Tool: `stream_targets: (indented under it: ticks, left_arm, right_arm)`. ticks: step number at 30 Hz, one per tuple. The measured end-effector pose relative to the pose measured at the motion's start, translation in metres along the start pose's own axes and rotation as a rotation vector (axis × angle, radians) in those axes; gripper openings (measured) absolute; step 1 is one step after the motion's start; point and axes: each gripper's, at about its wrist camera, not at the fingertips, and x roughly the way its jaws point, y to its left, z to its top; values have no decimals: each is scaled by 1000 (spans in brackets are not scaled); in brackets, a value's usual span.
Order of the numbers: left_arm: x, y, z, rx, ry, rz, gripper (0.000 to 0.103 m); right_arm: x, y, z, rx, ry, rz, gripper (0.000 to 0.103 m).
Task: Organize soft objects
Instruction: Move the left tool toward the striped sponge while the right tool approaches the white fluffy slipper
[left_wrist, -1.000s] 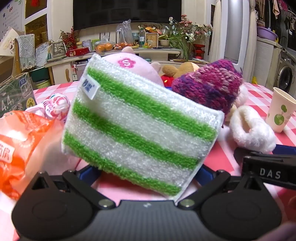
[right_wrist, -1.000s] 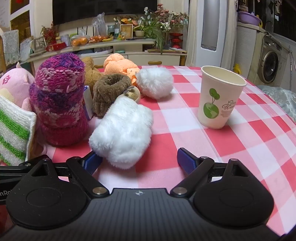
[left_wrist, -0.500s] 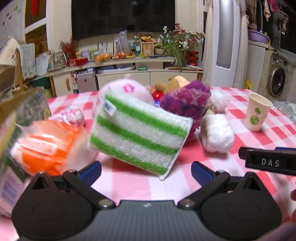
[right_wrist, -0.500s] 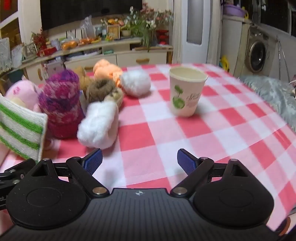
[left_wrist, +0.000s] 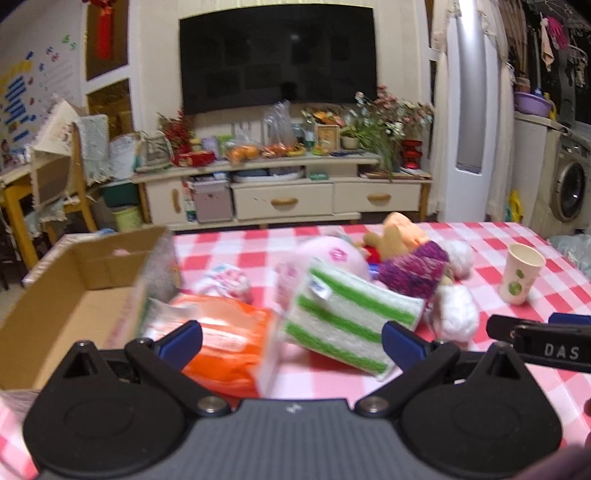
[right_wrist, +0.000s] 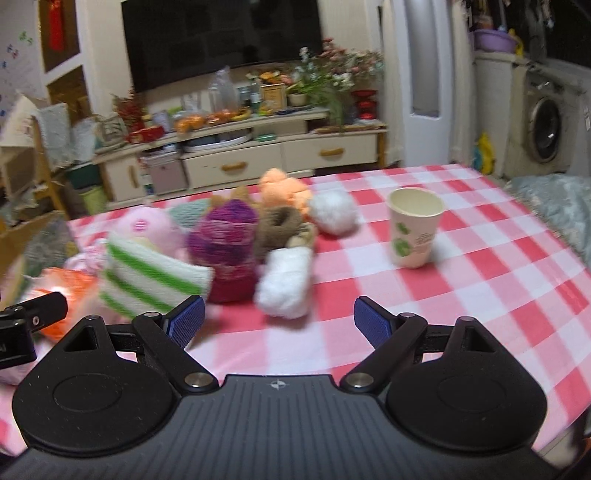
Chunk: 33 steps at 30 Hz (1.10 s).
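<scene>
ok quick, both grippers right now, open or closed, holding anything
Left gripper: open, holding nothing; the green-striped sponge lies on the table beyond it.
Right gripper: open, holding nothing.

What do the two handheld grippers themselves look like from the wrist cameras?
Both match: the left gripper and right gripper have ribbed dark-grey bodies, black linkage arms with silver pivot screws, and blue ribbed pads. A black bar beside the left one reads "DAS".

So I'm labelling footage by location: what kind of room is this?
Most likely a home living room: a wall television above a low cabinet, and a table with a checked cloth.
</scene>
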Motion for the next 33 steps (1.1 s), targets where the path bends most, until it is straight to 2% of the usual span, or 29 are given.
stream_targets:
  ticks: [13,26,33]
  left_arm:
    - [-34,52,1,-28,-21,86,102]
    - [-45,96,-8,-90,-35,139,102]
    - [-47,109,-11,-111,-35,156,102]
  right_arm:
    - [-21,33,3,-40,-17,149,103]
    - [-49,67,-2,-136,-60,233,103]
    - [-56,72,-2,-175,-66,261,103]
